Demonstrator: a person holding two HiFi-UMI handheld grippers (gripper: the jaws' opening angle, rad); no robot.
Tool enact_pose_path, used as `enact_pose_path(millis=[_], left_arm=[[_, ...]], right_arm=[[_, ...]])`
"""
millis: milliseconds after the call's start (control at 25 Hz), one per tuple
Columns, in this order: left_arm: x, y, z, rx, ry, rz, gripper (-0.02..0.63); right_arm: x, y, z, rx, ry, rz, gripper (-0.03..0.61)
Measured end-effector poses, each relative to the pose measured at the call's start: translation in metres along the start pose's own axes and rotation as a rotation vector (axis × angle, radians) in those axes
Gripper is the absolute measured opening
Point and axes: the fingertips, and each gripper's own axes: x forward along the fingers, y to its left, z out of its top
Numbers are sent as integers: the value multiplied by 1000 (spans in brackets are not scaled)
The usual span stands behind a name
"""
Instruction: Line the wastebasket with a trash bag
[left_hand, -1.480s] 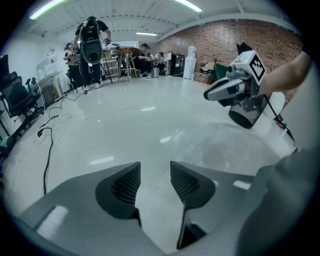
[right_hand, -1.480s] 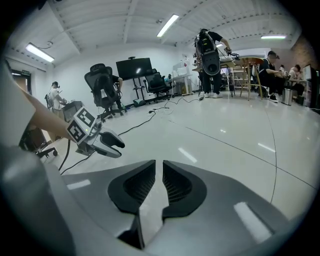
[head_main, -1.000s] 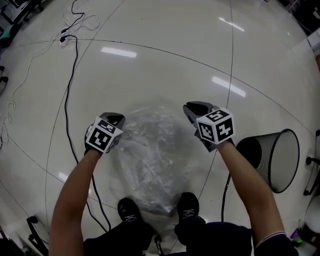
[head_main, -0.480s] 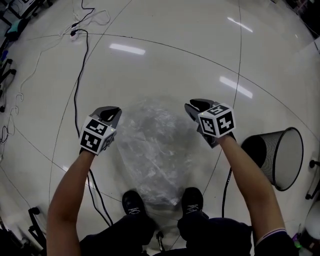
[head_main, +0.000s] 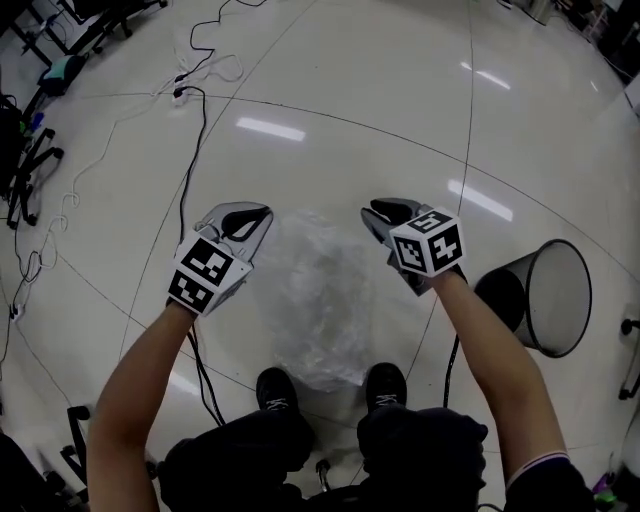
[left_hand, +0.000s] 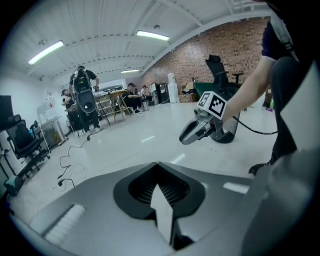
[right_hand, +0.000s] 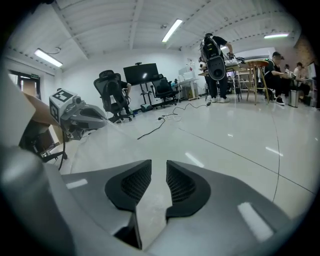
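While left gripper (head_main: 262, 214) pinches trash bag (head_main: 320, 300) edge, bag hangs above shoes (head_main: 275, 386). Right gripper (head_main: 376, 213) claw just been opening, only floor (head_main: 330, 140) in gap. Wastebasket (head_main: 545, 300) lies tipped off right. Open floor ahead.

- The glossy white floor (head_main: 330, 110) fills the frame.
- A wastebasket (head_main: 545, 300) rests on it at the right.
- A black cable (head_main: 190, 150) trails from the upper left.
- Two shoes (head_main: 275, 388) stand at bottom centre.

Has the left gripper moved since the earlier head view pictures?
Yes. The left gripper has come up toward the camera: it looks larger, and its cube now covers the black cable, which earlier ran clear to its left.
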Motion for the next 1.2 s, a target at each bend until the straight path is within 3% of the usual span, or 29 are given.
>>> enact_pose_path(millis=[560,840,1200], left_arm=[[-97,-45,105,188,-141,-29,12],[-141,-49,134,228,-176,15,12],[-186,-56,184,257,-249,102,12]], right_arm=[[-29,52,61,-66,-100,69,92],[-43,97,110,-129,-180,132,92],[-91,127,151,-199,-261,131,92]])
